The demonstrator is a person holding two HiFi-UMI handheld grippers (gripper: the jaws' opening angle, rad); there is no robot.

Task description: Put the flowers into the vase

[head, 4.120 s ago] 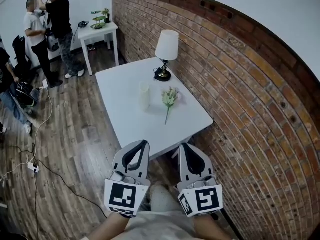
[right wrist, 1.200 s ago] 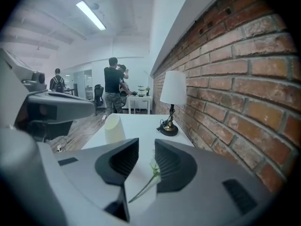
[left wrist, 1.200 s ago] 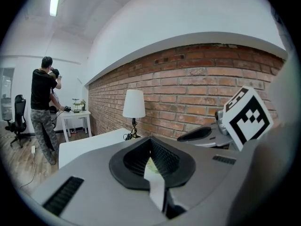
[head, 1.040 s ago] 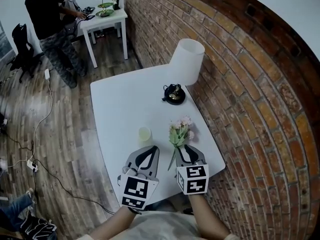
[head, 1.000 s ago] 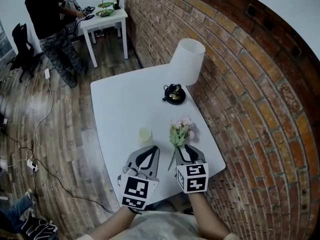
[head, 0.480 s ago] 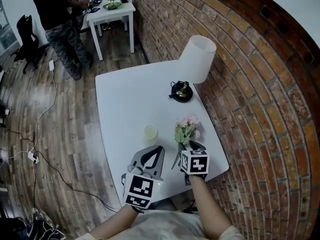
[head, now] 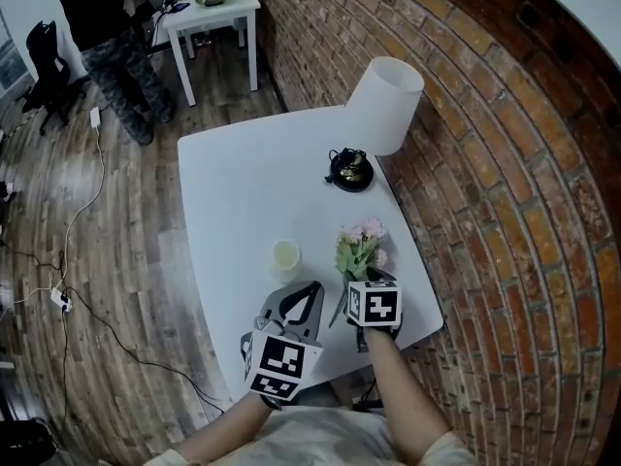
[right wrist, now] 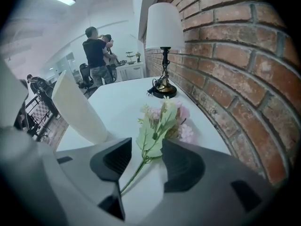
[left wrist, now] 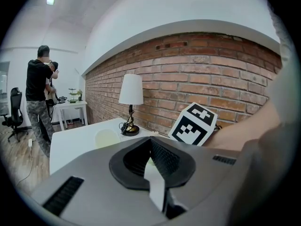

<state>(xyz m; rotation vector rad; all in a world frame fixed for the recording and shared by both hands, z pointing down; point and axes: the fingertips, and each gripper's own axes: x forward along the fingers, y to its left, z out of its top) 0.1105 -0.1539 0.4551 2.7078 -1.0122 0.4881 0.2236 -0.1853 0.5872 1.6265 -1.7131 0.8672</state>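
A small bunch of pink flowers with green leaves (head: 357, 249) lies on the white table (head: 243, 183) near its right edge, stem toward me. In the right gripper view the flowers (right wrist: 160, 121) lie just ahead. Their stem runs down between the jaws of my right gripper (right wrist: 146, 147), which are opening and do not press on it. From the head view my right gripper (head: 362, 279) points steeply down over the stem, its marker cube hiding the jaws. The pale vase (head: 285, 256) stands upright left of the flowers. My left gripper (head: 315, 286) is shut and empty just short of the vase (left wrist: 107, 138).
A table lamp (head: 386, 105) with a dark base (head: 349, 170) stands at the table's far right by the brick wall (head: 485, 163). A person (head: 107, 27) stands by a small white table (head: 215, 6) across the room. Cables lie on the wooden floor at left.
My right gripper has dropped and tipped down over the flower stem, and its cube now covers the jaws. The left gripper has sunk a little.
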